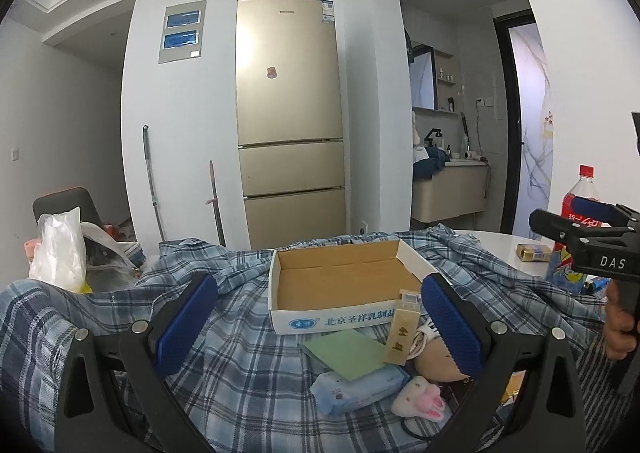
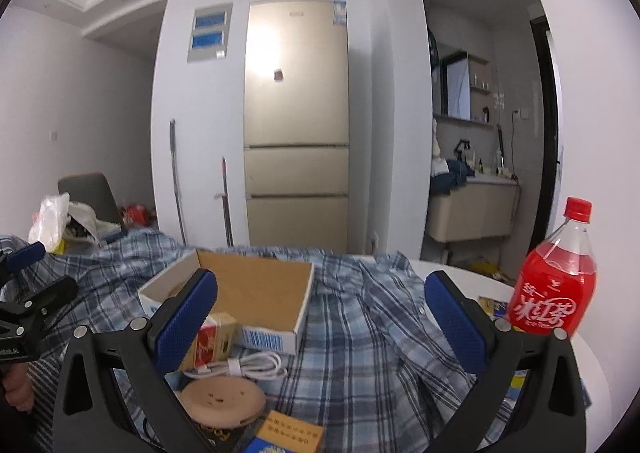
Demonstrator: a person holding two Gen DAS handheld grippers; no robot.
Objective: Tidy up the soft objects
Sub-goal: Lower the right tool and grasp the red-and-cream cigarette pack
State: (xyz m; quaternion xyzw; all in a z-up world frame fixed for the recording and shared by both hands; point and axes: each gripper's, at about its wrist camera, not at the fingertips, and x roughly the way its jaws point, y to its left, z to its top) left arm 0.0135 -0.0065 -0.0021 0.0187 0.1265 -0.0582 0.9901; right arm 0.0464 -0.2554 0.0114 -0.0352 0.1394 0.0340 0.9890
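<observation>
An empty cardboard box (image 1: 340, 281) sits on a blue plaid shirt (image 1: 248, 369) spread over the table; it also shows in the right wrist view (image 2: 256, 289). In front of the box lie a green cloth (image 1: 346, 353), a blue wipes pack (image 1: 360, 387), a small pink-and-white plush (image 1: 420, 401) and a tan round plush (image 2: 222, 399). My left gripper (image 1: 320, 327) is open above these items, holding nothing. My right gripper (image 2: 322, 317) is open over the shirt (image 2: 372, 333), to the right of the box, and empty.
A red drink bottle (image 2: 558, 277) stands at the table's right edge. A white cable (image 2: 240, 367), a red-and-gold carton (image 2: 214, 339) and a yellow box (image 2: 290, 433) lie near the round plush. A white plastic bag (image 1: 60, 249) sits at the left. A fridge (image 1: 290, 121) stands behind.
</observation>
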